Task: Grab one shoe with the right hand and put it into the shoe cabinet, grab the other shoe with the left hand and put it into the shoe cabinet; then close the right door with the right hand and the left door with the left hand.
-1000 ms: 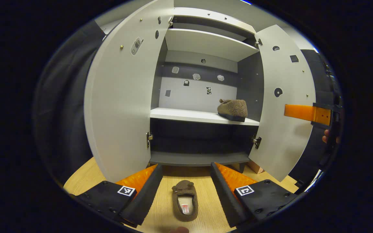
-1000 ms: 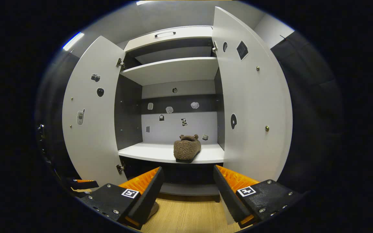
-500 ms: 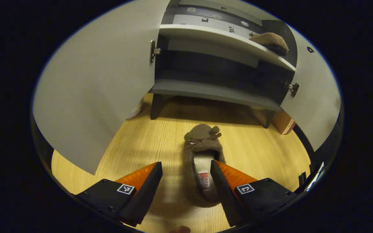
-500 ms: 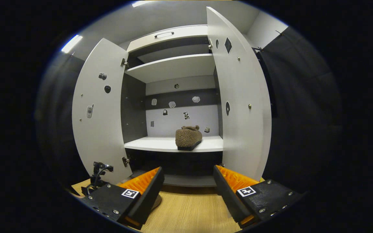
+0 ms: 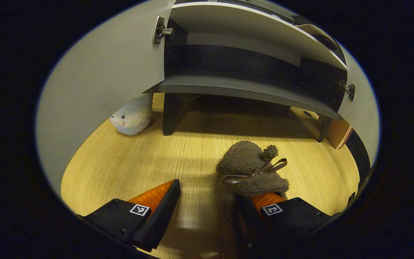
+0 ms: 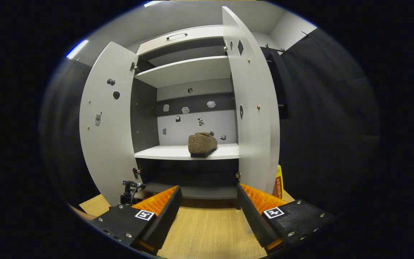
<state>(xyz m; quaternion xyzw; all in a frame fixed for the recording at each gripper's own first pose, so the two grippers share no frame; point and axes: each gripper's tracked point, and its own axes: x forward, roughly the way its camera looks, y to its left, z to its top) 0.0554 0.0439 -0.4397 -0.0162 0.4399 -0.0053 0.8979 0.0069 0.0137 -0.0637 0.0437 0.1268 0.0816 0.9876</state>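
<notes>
A brown fuzzy slipper (image 5: 252,171) with a ribbon bow lies on the wood floor in the left gripper view. My left gripper (image 5: 205,207) is open and low over it. Its right finger (image 5: 261,205) sits under the slipper's upper, in the opening, while the left finger (image 5: 158,201) stands outside on bare floor. The slipper's side wall lies between them. The second slipper (image 6: 202,142) rests on the white middle shelf (image 6: 167,153) of the shoe cabinet, whose two doors (image 6: 106,126) (image 6: 253,115) stand open. My right gripper (image 6: 208,210) is open and holds nothing, in front of the cabinet.
A pale plush toy (image 5: 131,117) sits on the floor beside the cabinet's left leg, behind the left door (image 5: 102,82). A small box (image 5: 338,133) stands by the right leg. The dark bottom shelf (image 5: 243,91) hangs low above the floor slipper.
My left gripper dropped and pushed forward onto the floor slipper; its right finger slid into the opening. My right gripper drew back slightly from the cabinet, still open.
</notes>
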